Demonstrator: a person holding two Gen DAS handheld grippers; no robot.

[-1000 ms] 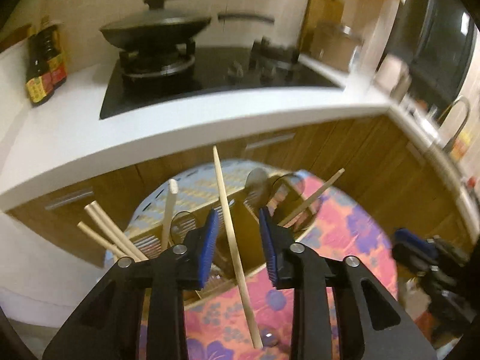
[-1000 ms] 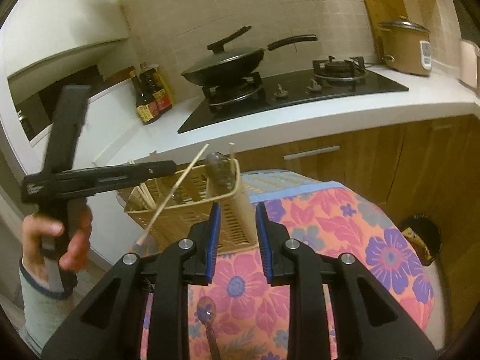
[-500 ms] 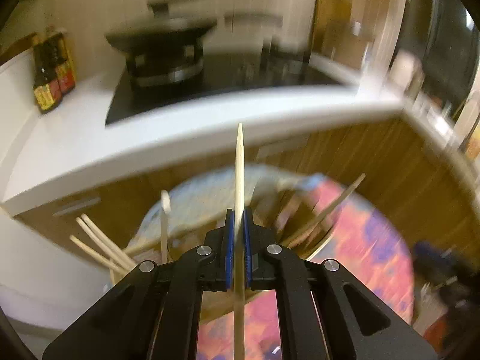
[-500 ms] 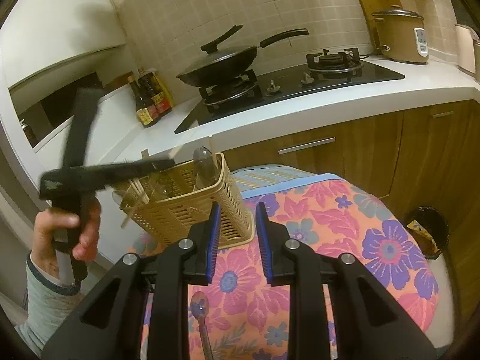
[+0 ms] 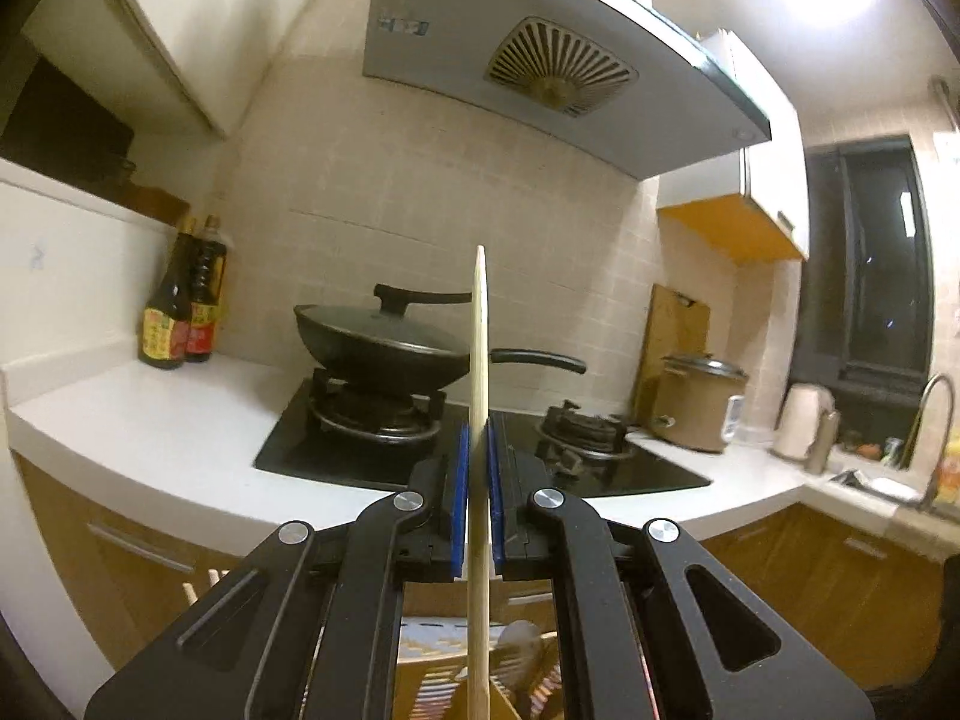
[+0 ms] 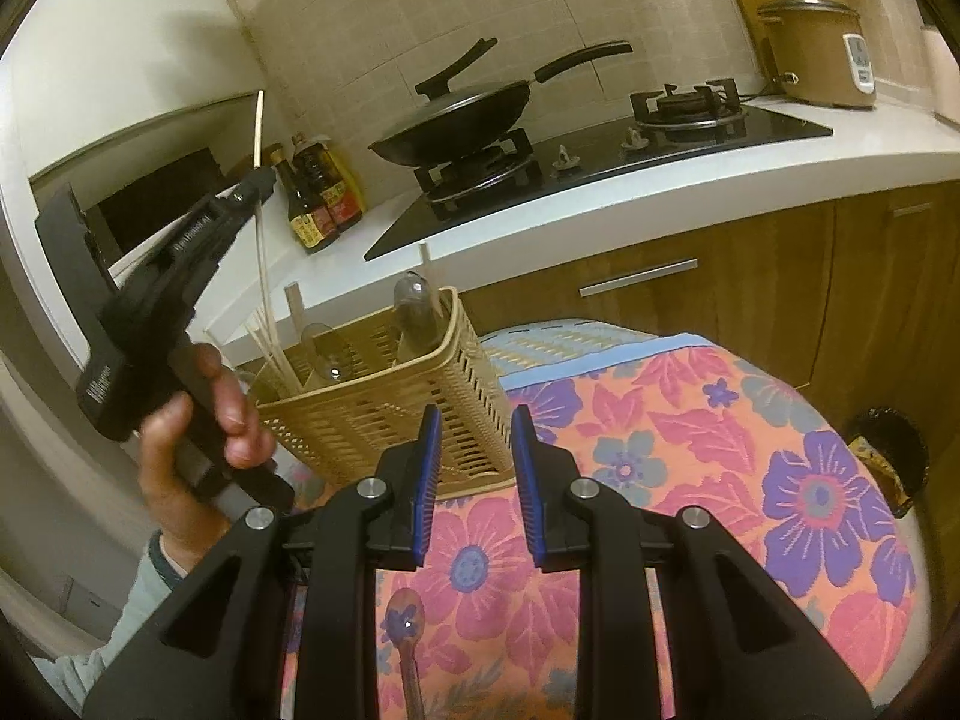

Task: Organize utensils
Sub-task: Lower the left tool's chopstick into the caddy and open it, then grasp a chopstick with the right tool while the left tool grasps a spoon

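My left gripper (image 5: 478, 450) is shut on a wooden chopstick (image 5: 479, 360) held upright. In the right wrist view the left gripper (image 6: 259, 180) holds the chopstick (image 6: 259, 126) above the left end of a tan woven utensil basket (image 6: 390, 414), which holds several chopsticks and spoons. My right gripper (image 6: 475, 462) is open and empty, just in front of the basket, over the floral tablecloth (image 6: 750, 450). A spoon (image 6: 407, 630) lies on the cloth below the right gripper.
A white counter (image 6: 660, 180) behind the table carries a black hob with a lidded wok (image 6: 456, 120), sauce bottles (image 6: 318, 198) and a rice cooker (image 6: 822, 54). Wooden cabinets stand below it. A dark bin (image 6: 888, 456) sits on the floor at right.
My left gripper closed on the chopstick, lifted it out of the basket area and tilted up towards the hob. The right gripper stayed open and shifted slightly.
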